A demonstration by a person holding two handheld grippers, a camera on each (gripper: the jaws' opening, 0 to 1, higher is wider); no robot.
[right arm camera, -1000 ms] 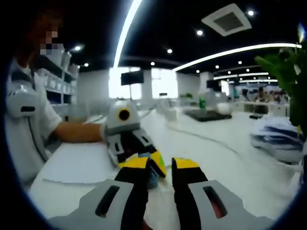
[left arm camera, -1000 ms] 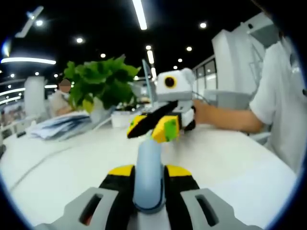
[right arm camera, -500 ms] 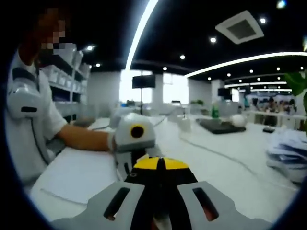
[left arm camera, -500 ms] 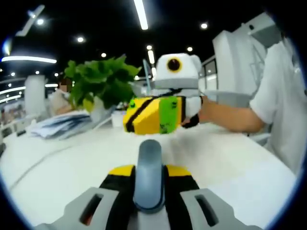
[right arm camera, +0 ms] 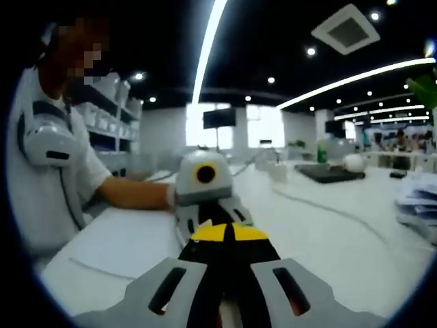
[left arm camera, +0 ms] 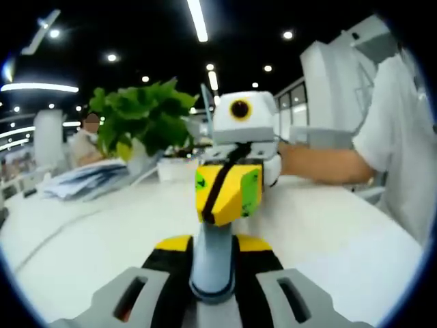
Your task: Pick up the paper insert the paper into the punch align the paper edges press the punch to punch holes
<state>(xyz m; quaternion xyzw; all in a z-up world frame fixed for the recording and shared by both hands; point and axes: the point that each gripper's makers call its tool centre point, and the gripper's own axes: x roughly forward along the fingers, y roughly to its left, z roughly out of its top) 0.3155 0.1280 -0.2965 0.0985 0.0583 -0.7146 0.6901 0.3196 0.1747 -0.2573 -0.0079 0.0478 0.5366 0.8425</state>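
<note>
On the white table [left arm camera: 82, 239], far to the left in your left gripper view, a heap of papers [left arm camera: 85, 179] lies beside a green potted plant [left arm camera: 140, 123]. At the middle of that view your left gripper [left arm camera: 213, 247] has its yellow-tipped jaws closed against the pale blue-grey lever of the punch [left arm camera: 213, 263], which stands up between them. Right above that lever your right gripper [left arm camera: 229, 193] comes in with its jaws drawn together, tips pointing down at the lever's top; whether they touch it you cannot tell. To the right, your forearm [left arm camera: 321, 164] and white sleeve reach in.

Turning to your right gripper view, a sheet of paper [right arm camera: 126, 242] lies flat on the table at the left, near your sleeve. At the middle, your right gripper [right arm camera: 225, 236] shows its jaws pressed together with nothing seen between them, and your left gripper [right arm camera: 208, 205] sits just behind its tips. A dark keyboard [right arm camera: 334, 174] rests well apart at the right.
</note>
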